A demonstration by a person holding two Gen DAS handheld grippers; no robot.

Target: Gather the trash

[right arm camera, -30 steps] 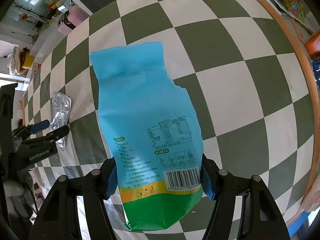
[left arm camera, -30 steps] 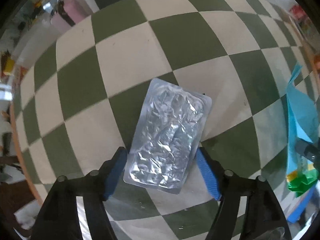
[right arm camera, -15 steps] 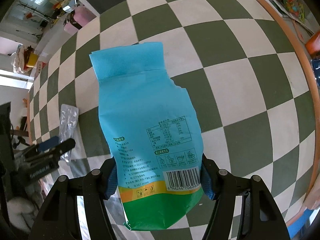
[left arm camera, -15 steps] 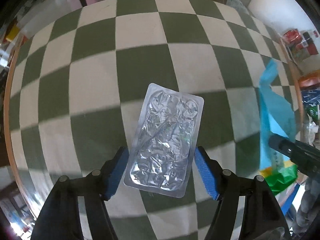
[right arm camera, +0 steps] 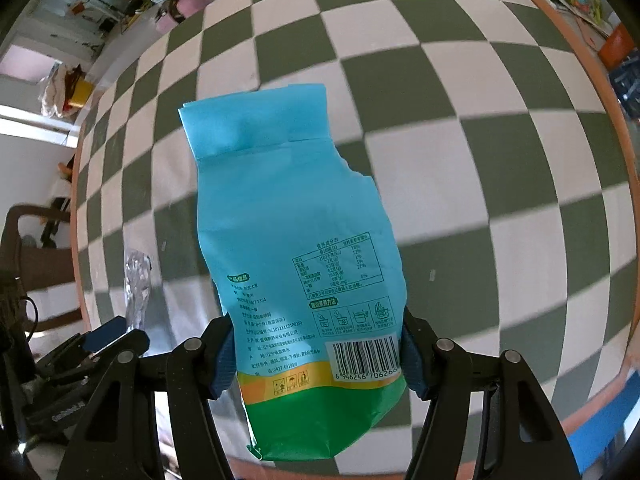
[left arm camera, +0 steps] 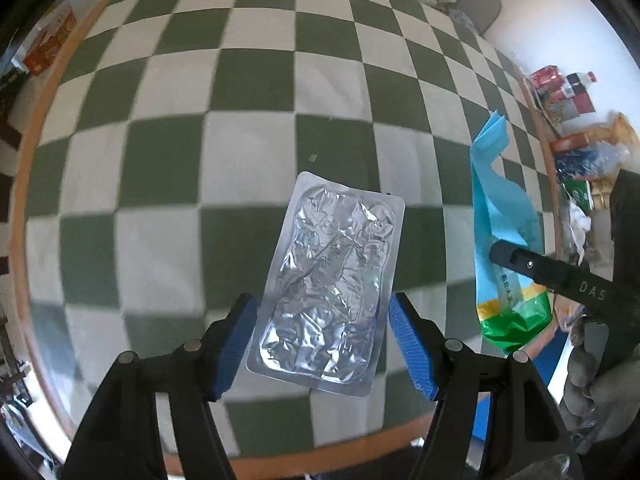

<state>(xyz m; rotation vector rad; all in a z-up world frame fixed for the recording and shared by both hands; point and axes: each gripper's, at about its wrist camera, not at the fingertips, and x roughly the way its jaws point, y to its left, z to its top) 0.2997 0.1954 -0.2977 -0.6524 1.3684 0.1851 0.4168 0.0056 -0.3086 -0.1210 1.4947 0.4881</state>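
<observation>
The left hand-held gripper is closed on a shiny silver foil pack. Its two blue pads press the pack from both sides, near the pack's low end. The rest of the pack sticks out past the pads, tilted a little to the right. The pack is crinkled and flat.

The right hand-held gripper is closed on a blue bag. The bag has a green bottom, a yellow stripe and a black barcode. The pads squeeze it at the sides, just by the barcode. The top of the bag sticks up past the pads, and one side edge is torn.

Under both hand-held grippers lies the surface, with green and white squares and an orange-brown rim.

From the left camera, the blue bag is off to the right, held by the black finger of the other hand-held gripper. From the right camera, the foil pack is off to the left, above the left hand-held gripper.

Past the rim on the right of the left camera's view sits a pile of colorful packets.
</observation>
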